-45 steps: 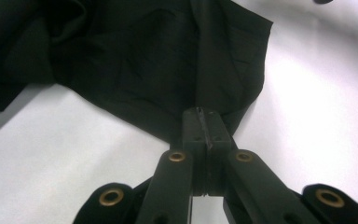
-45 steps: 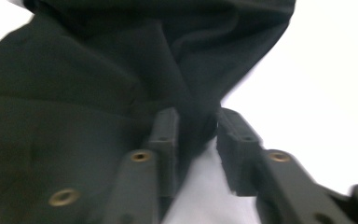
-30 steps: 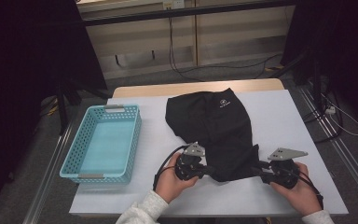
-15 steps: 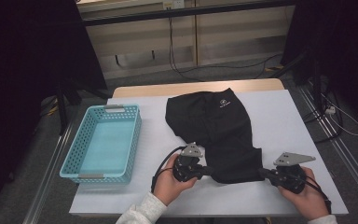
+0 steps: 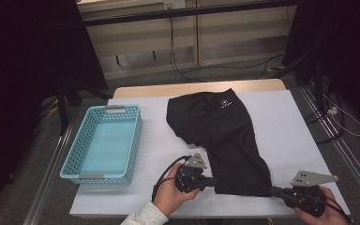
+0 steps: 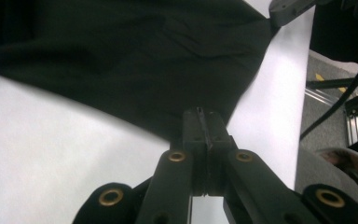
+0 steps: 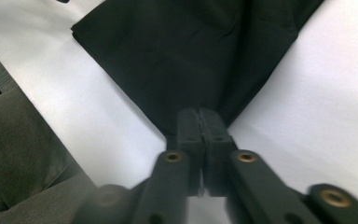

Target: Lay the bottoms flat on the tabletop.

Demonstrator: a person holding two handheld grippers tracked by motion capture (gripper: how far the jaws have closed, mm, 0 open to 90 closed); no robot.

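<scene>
A black garment point(image 5: 225, 136) with a small white logo lies spread on the white table point(image 5: 290, 126). My left gripper point(image 5: 213, 182) is shut on the near left corner of its hem, jaws pressed together on the cloth point(image 6: 121, 56) in the left gripper view point(image 6: 204, 114). My right gripper point(image 5: 273, 191) is shut on the near right corner, which is drawn out to a point toward the table's front right. In the right gripper view the jaws point(image 7: 199, 114) pinch the tip of the dark fabric point(image 7: 191, 51). The hem runs stretched between the two grippers.
A light blue plastic basket point(image 5: 75, 159) stands empty on the table's left side. Cables lie on the floor behind the table, and dark stands flank it on both sides. Both hands work close to the table's front edge.
My right gripper has moved to the right along the front edge, drawing the garment's corner out with it. The left gripper has stayed in place.
</scene>
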